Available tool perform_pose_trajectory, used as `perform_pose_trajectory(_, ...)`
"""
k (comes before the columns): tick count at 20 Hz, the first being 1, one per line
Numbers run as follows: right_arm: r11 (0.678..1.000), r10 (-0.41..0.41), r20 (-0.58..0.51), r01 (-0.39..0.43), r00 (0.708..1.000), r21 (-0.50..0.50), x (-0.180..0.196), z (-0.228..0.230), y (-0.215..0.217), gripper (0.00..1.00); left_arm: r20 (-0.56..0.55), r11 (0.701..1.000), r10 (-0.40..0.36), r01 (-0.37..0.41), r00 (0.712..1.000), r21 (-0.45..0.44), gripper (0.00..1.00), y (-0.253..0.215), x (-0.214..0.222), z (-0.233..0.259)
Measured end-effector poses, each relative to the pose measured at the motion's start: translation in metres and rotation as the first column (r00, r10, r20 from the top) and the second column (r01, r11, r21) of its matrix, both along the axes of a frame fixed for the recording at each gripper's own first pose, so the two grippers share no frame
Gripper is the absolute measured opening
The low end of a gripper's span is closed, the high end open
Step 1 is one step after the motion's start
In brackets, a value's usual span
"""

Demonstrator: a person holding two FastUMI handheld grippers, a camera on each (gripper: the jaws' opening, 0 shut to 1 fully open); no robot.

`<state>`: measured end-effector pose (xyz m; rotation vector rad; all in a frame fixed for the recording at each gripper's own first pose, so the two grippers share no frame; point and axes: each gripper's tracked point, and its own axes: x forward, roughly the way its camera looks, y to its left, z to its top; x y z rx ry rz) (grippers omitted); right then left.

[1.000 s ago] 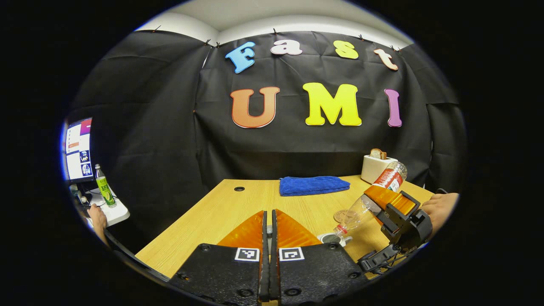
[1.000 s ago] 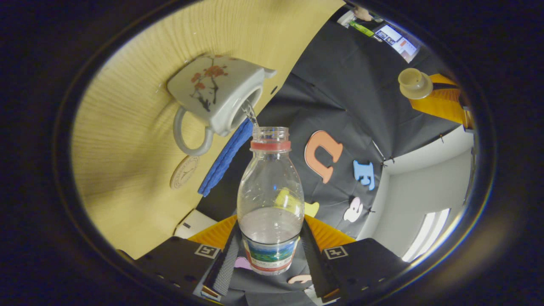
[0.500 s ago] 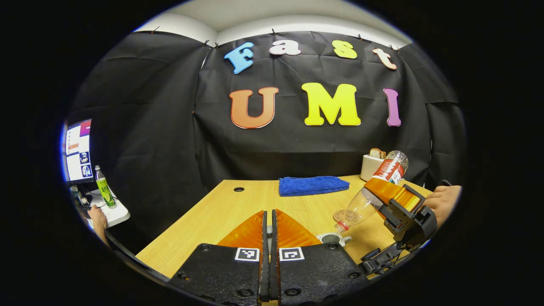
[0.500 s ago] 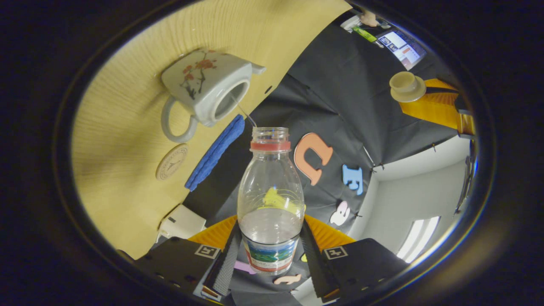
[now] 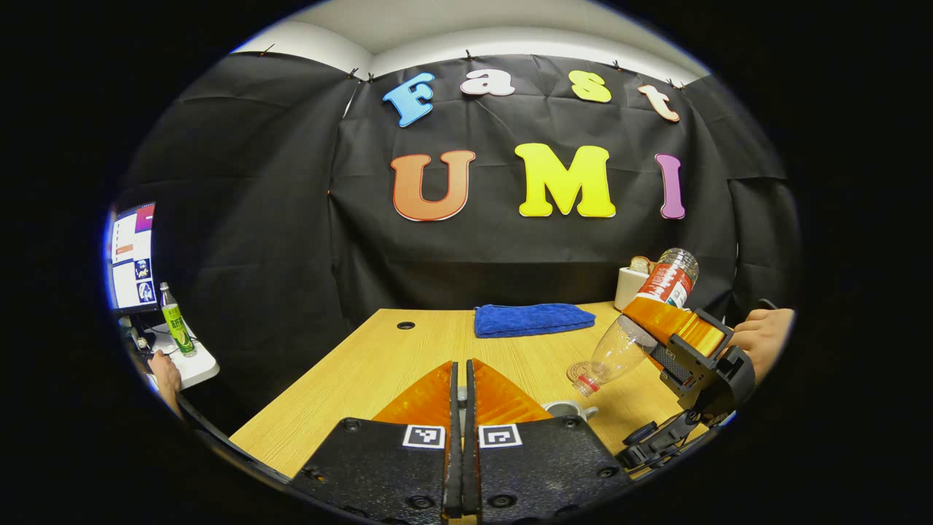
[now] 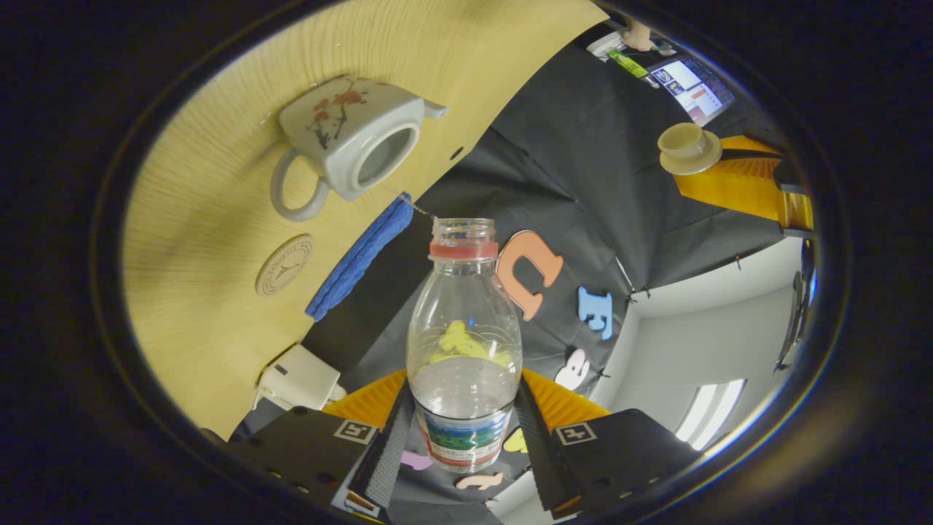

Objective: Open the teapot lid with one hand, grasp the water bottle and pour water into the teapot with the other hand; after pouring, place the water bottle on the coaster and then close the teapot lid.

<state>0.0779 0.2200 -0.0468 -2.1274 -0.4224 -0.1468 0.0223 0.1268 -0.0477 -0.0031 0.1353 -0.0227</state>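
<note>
My right gripper [image 6: 459, 423] is clamped on the clear plastic water bottle with a red neck ring [image 6: 464, 343], both fingers pressing its labelled lower body. The bottle is uncapped and tilted mouth-down, with some water left inside. In the left gripper view, the bottle's mouth hangs above the round brown coaster [image 5: 583, 370] and near the teapot. The white ceramic teapot with red blossom print [image 6: 350, 138] stands open on the light wooden table [image 6: 211, 306], the coaster just beside its handle. My left gripper [image 5: 459, 397] has its fingers together on the knob of the cream teapot lid [image 6: 689, 146], held in the air apart from the teapot. A folded blue cloth [image 5: 532, 319] lies at the table's far edge, a white toaster [image 5: 630, 286] at the far right corner.
</note>
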Motion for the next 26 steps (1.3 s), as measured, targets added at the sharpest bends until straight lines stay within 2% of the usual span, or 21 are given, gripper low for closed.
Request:
perform_pose_trajectory(4,0.999,-0.011,-0.017,0.012,1.000,0.033,0.002,-0.005,-0.004,0.75,-0.002,1.000,0.003,-0.003,1.000,0.005,0.03,0.000,0.001,-0.001)
perform_pose_trajectory(8,0.977,0.004,-0.095,0.017,0.996,0.214,0.005,-0.016,-0.012,0.73,0.007,1.000,-0.004,0.004,1.000,-0.023,0.03,-0.001,0.001,0.003)
perform_pose_trajectory(11,0.923,0.030,-0.177,0.040,0.984,0.382,0.008,-0.033,-0.015,0.76,0.019,0.999,-0.005,0.006,1.000,-0.053,0.03,0.001,0.000,0.006)
perform_pose_trajectory(12,0.897,0.039,-0.207,0.057,0.977,0.439,0.011,-0.040,-0.020,0.73,0.023,0.998,0.000,0.001,1.000,-0.061,0.03,0.004,-0.001,0.008)
perform_pose_trajectory(13,0.866,0.048,-0.245,0.082,0.968,0.494,0.012,-0.047,-0.024,0.75,0.026,0.998,0.000,0.002,1.000,-0.068,0.03,0.006,0.000,0.008)
perform_pose_trajectory(14,0.830,0.053,-0.279,0.113,0.959,0.547,0.014,-0.053,-0.029,0.73,0.026,0.997,-0.002,0.004,1.000,-0.075,0.03,0.006,-0.001,0.007)
perform_pose_trajectory(16,0.755,0.071,-0.334,0.168,0.940,0.634,0.015,-0.057,-0.037,0.77,0.022,0.996,-0.008,0.010,1.000,-0.088,0.03,0.007,-0.001,0.006)
perform_pose_trajectory(17,0.716,0.089,-0.350,0.184,0.932,0.674,0.014,-0.054,-0.039,0.74,0.016,0.995,-0.006,0.008,1.000,-0.097,0.03,0.007,0.000,0.005)
perform_pose_trajectory(20,0.576,0.157,-0.366,0.216,0.917,0.789,0.017,-0.041,-0.044,0.77,0.001,0.994,-0.009,0.009,1.000,-0.108,0.03,0.005,0.004,-0.002)
perform_pose_trajectory(21,0.518,0.186,-0.369,0.228,0.911,0.824,0.018,-0.036,-0.046,0.74,-0.002,0.995,-0.010,0.009,1.000,-0.098,0.03,0.004,0.004,-0.002)
perform_pose_trajectory(23,0.383,0.259,-0.357,0.244,0.897,0.891,0.021,-0.023,-0.047,0.77,-0.004,0.997,-0.015,0.015,1.000,-0.079,0.03,0.000,0.005,-0.004)
perform_pose_trajectory(26,0.155,0.347,-0.317,0.279,0.883,0.948,0.029,-0.007,-0.053,0.77,-0.003,0.998,-0.024,0.023,1.000,-0.050,0.03,-0.007,0.007,-0.004)
